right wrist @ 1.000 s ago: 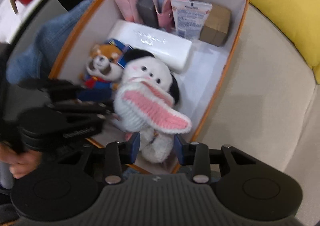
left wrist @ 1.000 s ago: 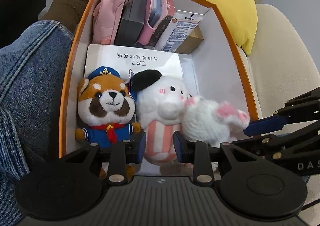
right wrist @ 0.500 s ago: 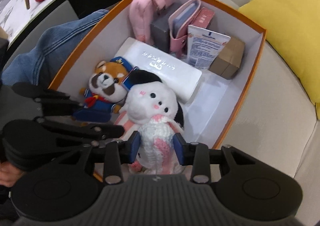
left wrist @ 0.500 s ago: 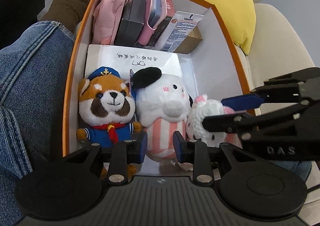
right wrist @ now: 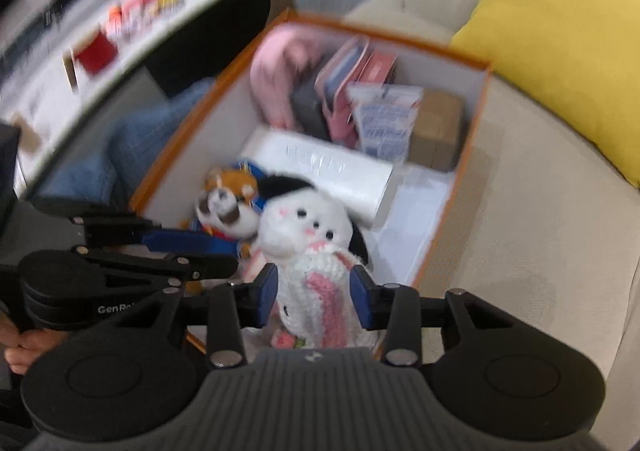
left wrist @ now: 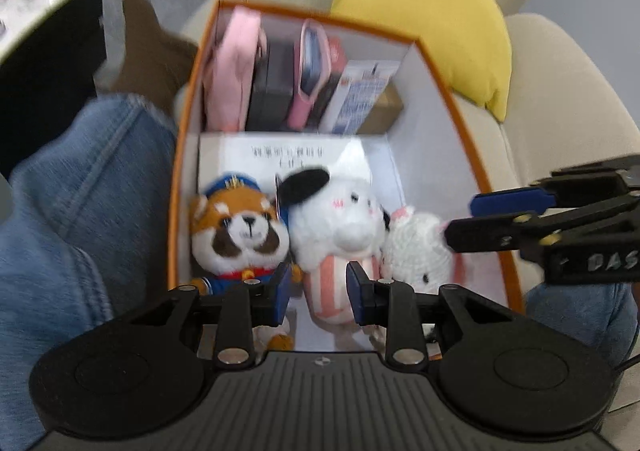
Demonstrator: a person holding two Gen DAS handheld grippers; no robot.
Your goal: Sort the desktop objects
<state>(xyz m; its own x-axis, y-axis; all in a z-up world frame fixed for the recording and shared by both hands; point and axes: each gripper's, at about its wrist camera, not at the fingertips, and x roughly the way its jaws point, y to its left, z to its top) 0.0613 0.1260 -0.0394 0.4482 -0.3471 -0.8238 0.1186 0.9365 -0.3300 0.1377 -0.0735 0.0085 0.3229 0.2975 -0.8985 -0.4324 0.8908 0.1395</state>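
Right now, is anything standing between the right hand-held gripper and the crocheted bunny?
Nothing visible. The crocheted bunny already sits between the opening jaws of the right hand-held gripper, inside the orange box.

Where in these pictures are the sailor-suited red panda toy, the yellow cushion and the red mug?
red panda toy point(left wrist: 244, 229), left wrist view, on its face.
yellow cushion point(right wrist: 560, 35), right wrist view, on its middle.
red mug point(right wrist: 96, 53), right wrist view, on its side.

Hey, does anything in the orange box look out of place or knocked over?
Nothing stands out. The three plush toys, red panda, white dog and crocheted bunny, sit upright in a row in the box.
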